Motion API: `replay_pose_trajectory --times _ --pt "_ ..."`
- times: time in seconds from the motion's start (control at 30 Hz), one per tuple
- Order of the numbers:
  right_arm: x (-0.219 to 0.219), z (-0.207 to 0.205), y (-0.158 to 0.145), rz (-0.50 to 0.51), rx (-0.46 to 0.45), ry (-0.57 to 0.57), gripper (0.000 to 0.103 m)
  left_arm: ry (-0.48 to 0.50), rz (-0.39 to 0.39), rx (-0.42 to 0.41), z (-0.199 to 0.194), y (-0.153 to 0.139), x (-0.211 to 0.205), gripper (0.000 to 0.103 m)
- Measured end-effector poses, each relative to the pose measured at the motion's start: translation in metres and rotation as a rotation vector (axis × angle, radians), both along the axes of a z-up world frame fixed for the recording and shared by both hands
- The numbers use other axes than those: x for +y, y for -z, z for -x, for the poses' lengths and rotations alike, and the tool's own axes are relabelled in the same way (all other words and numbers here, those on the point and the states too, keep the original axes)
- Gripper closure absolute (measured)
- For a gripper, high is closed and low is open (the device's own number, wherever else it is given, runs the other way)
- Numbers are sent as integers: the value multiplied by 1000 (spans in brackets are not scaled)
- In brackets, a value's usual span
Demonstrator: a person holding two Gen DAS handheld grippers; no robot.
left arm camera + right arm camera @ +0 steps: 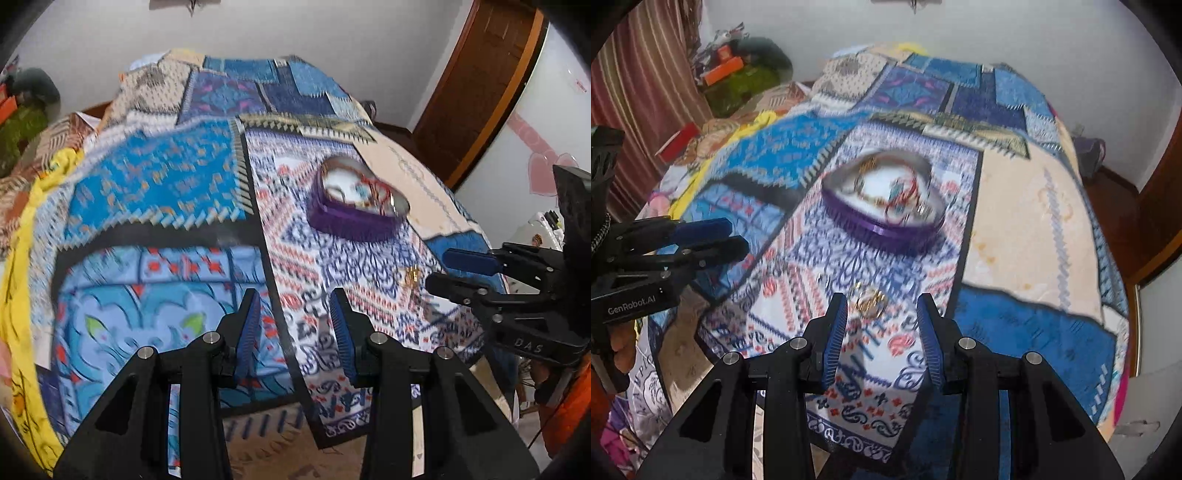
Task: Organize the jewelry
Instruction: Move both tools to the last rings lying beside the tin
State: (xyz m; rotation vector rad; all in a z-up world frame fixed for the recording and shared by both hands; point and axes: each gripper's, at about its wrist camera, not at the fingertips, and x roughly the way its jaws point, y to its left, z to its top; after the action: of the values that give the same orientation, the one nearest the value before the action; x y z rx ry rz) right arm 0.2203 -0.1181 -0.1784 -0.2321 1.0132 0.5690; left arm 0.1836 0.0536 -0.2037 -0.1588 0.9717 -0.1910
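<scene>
A patchwork-covered bed [1015, 206] stands against white walls [997, 33], beside a wooden door [476, 81].

Bare patterned bedspread [1015, 229] lies on every side of the purple heart-shaped box [886, 206], the one raised thing mid-bed. Near it, small gold jewelry [871, 299] lies flat. The left claw [735, 236] hangs at the bed's near left edge.
</scene>
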Motion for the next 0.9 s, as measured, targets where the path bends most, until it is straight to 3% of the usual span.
replay_pose_trajectory --times 0.37,0.47,0.67,0.9 --pt "1 -1 14 -15 19 -32 67 54 41 26 -5 16 -17 65" --pt "2 -1 16 -24 19 -41 67 76 45 22 -8 18 -22 74" --pt "5 1 17 -27 5 -65 68 92 11 0 -10 20 -28 81" --pt "5 -3 18 -37 -2 -67 81 91 30 -10 -14 20 -27 91"
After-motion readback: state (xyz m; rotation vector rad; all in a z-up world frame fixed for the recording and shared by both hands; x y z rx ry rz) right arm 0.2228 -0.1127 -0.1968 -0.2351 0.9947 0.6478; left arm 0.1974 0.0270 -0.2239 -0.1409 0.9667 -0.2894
